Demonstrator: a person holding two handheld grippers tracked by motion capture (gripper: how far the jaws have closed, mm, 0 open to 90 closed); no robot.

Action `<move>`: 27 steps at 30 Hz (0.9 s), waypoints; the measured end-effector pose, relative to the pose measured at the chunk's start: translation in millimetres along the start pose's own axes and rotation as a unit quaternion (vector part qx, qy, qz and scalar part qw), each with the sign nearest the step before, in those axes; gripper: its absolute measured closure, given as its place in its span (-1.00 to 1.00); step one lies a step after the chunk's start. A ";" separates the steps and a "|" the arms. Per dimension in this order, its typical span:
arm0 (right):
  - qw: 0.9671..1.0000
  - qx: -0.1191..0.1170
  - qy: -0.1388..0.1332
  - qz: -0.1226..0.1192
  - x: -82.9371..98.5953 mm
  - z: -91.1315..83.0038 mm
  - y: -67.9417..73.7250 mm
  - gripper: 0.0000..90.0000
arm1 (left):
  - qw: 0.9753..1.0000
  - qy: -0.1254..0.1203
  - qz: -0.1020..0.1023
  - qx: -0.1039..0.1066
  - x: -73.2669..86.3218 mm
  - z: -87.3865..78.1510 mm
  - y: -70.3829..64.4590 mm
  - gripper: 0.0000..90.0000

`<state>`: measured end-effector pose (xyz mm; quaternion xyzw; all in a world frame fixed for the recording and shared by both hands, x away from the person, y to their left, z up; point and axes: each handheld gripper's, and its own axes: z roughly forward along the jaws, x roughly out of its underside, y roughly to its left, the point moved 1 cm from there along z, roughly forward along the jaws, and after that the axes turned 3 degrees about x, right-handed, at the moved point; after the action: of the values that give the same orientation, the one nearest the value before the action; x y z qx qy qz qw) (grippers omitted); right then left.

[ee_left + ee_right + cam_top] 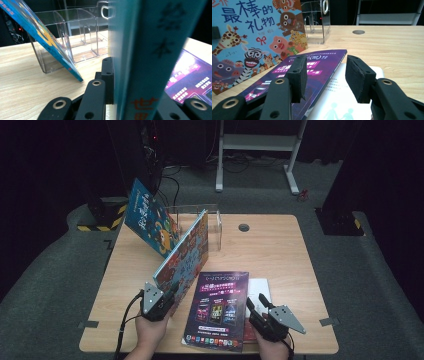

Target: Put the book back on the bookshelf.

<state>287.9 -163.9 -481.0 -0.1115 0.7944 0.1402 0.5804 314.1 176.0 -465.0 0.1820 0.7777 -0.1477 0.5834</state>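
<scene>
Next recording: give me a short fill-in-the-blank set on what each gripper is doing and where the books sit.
1. The left gripper is shut on the spine end of the animal picture book, which it holds up on ____.
2. The right gripper has its jaws ____, with nothing between them.
3. The purple magazine lies ____ on the table.
4. Another blue book leans against the ____ plastic rack.

Missing words: edge; open; flat; clear

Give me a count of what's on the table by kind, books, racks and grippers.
Picture books with blue covers: 2
Purple booklet: 1
White booklet: 1
Clear acrylic rack: 1
Grippers: 2
Total: 7
</scene>
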 end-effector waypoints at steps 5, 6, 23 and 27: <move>1.000 -0.001 0.001 0.002 0.6 0.7 0.2 0.16 | 1.000 0.013 0.006 0.010 -2.1 -1.5 4.0 0.80; 1.000 -0.002 0.001 0.003 0.5 0.6 0.4 0.16 | 1.000 0.016 0.008 0.012 -1.7 -1.7 5.4 0.80; 1.000 -0.005 -0.002 0.006 0.4 -0.8 0.3 0.16 | 0.998 0.043 0.025 0.030 -5.4 -4.4 11.6 0.79; 1.000 -0.008 -0.001 0.005 0.9 -0.3 1.3 0.16 | 0.999 0.039 0.022 0.031 -4.8 -4.5 12.5 0.80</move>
<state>287.0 -162.7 -481.7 -0.1126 0.7934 0.1495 0.5792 317.1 188.6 -459.4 0.2227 0.7906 -0.1521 0.5498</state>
